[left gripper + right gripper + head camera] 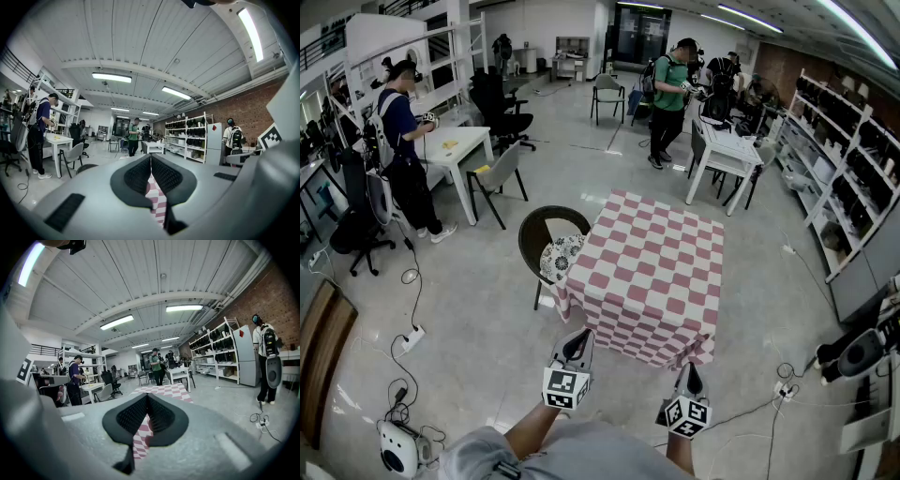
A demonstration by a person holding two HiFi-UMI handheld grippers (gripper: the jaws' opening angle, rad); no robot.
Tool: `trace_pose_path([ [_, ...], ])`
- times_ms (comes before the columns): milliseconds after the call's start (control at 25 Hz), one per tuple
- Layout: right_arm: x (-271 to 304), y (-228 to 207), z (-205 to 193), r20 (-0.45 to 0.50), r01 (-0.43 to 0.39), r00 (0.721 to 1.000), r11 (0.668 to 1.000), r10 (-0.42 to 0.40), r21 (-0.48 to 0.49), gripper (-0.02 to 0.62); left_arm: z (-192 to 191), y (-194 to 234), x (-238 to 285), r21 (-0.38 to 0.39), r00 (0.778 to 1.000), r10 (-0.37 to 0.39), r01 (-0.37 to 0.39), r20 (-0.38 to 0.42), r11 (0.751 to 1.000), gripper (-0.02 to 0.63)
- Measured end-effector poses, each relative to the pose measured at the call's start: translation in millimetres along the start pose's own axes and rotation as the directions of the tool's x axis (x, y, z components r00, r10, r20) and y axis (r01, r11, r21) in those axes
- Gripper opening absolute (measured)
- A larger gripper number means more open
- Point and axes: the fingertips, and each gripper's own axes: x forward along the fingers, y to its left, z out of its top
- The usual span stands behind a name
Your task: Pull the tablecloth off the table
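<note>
Grippers came nearest: the left gripper and the right gripper sat side by side, each with its jaws pressed together on nothing; checked fabric showed only past the pads. Just beyond their tips hung the near hem of the tablecloth, draped over the table it hid, sides falling toward the floor. This looked like the approach, with no grip made yet. The next move would likely call for parting both jaws and closing them on that hem, one toward each corner. The cloth lay nearly square, perhaps slightly longer running away from the person, turned a little askew. A chair stood just beside its left side.
</note>
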Motion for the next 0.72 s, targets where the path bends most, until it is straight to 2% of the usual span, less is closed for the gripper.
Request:
trace_pose_path([
  [720,0.1,-10.8,-5.2,-0.023,-0.002,1.0,1.0,0.002,0.001,0.005,-5.5,-4.6,-1.2,-0.017,1.0,0.023,-0.023,0.003,1.0,0.008],
])
